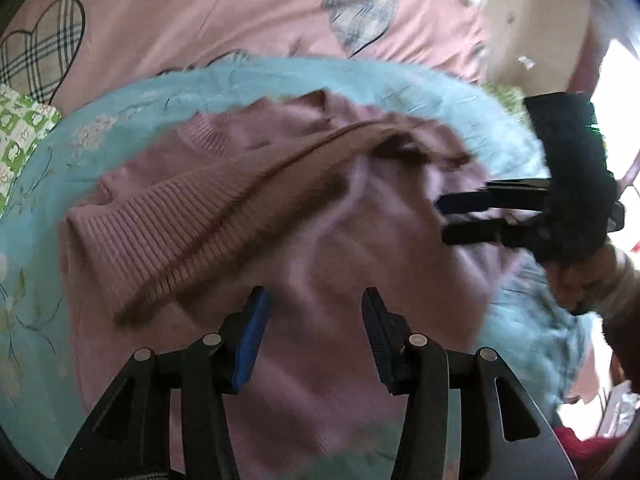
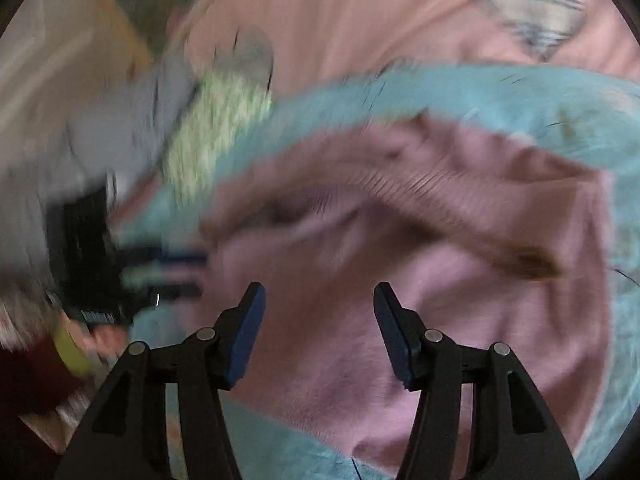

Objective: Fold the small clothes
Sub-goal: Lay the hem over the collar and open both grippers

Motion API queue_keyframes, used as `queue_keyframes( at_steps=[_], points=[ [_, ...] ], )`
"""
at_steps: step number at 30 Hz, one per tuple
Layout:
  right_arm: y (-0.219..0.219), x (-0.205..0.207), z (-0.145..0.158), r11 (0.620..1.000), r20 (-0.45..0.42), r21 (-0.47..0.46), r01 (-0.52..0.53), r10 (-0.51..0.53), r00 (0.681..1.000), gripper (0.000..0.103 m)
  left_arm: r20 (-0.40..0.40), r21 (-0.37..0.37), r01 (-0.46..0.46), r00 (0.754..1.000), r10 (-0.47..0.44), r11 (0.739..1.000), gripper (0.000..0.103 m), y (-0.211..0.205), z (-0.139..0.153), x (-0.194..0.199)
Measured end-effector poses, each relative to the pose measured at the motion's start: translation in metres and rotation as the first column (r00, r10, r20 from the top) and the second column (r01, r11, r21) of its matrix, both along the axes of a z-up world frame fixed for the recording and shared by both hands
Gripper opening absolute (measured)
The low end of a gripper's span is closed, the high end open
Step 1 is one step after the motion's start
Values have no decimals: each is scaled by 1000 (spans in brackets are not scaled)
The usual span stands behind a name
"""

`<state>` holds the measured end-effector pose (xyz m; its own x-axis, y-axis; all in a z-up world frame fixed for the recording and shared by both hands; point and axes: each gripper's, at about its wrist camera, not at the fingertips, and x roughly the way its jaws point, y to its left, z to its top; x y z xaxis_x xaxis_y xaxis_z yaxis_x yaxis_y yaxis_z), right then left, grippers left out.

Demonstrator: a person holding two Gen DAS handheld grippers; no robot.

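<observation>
A pink knitted sweater (image 1: 304, 240) lies on a light blue cloth (image 1: 36, 208), with its ribbed sleeve (image 1: 192, 216) folded across the body. My left gripper (image 1: 316, 312) is open and empty, just above the sweater's lower part. My right gripper (image 1: 444, 218) shows at the sweater's right side, jaws apart. In the blurred right wrist view the sweater (image 2: 400, 288) fills the middle, my right gripper (image 2: 320, 308) is open and empty above it, and my left gripper (image 2: 188, 272) shows at the left.
A pink bedsheet (image 1: 224, 12) with checked heart prints lies under the blue cloth. A green-and-white patterned item (image 1: 20, 128) sits at the left edge. The bed's right edge (image 1: 592, 80) drops off beyond the blue cloth.
</observation>
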<state>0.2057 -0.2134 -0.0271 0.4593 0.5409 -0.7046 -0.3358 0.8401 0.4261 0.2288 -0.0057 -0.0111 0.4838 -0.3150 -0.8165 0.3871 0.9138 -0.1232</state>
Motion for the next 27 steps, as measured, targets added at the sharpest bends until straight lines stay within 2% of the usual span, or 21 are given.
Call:
queue_keyframes(
  at_steps=[3,5,6,7,8,9,10,11,12,13,14,16,18,20,23,24,27],
  points=[
    [0,34,-13,999,-44,-48,-4,2,999,58,-47,44,-31,998,33,999,49,9,-14,40],
    [-13,61,-16,995,-36,-87,39,-42,998,57,-54,29,-48,997,49,998,47,20,-16,64],
    [-21,74,-16,992,-27,-106,72,-75,997,57,-42,27,-71,997,72,997,46,27,-15,76],
    [-35,90,-17,982,-13,-124,141,-144,990,57,-15,47,-117,993,118,992,47,37,-13,89],
    [-44,96,-16,969,0,-142,202,-204,979,57,-11,35,-153,988,154,988,46,47,-11,100],
    [-65,103,-14,938,18,-129,322,-322,946,57,-15,-5,-202,979,202,979,45,62,-8,110],
    [-81,106,-14,918,16,-80,388,-388,922,57,-17,-55,-266,964,265,962,45,81,-5,119],
    [-104,105,-15,877,9,-10,481,-481,877,57,-11,-76,-327,945,328,942,46,96,-3,124],
    [-115,100,-16,846,7,11,534,-534,846,57,-8,-103,-385,922,386,917,46,113,-2,127],
    [-132,93,-19,795,-1,34,606,-607,795,57,-23,-140,-429,903,430,893,46,129,-2,127],
    [-143,84,-21,757,-8,60,651,-652,759,57,-37,-162,-461,886,462,872,47,140,-3,126],
    [-150,67,-21,725,-5,79,684,-686,728,57,-40,-171,-511,858,512,843,50,155,-4,112],
    [-148,45,-15,732,12,118,671,-677,736,57,-34,-184,-503,862,506,844,50,156,-2,90],
    [-141,27,-8,751,42,127,648,-656,753,58,-7,-183,-481,873,488,857,50,146,3,62],
    [-116,5,3,813,85,143,564,-578,812,60,19,-230,-417,902,432,880,51,121,11,14],
    [-104,-6,6,843,98,154,515,-532,841,61,28,-252,-390,912,409,886,51,113,12,-4],
    [-71,-20,4,904,98,118,411,-423,901,68,24,-254,-346,931,363,903,55,90,7,-32]
  ],
)
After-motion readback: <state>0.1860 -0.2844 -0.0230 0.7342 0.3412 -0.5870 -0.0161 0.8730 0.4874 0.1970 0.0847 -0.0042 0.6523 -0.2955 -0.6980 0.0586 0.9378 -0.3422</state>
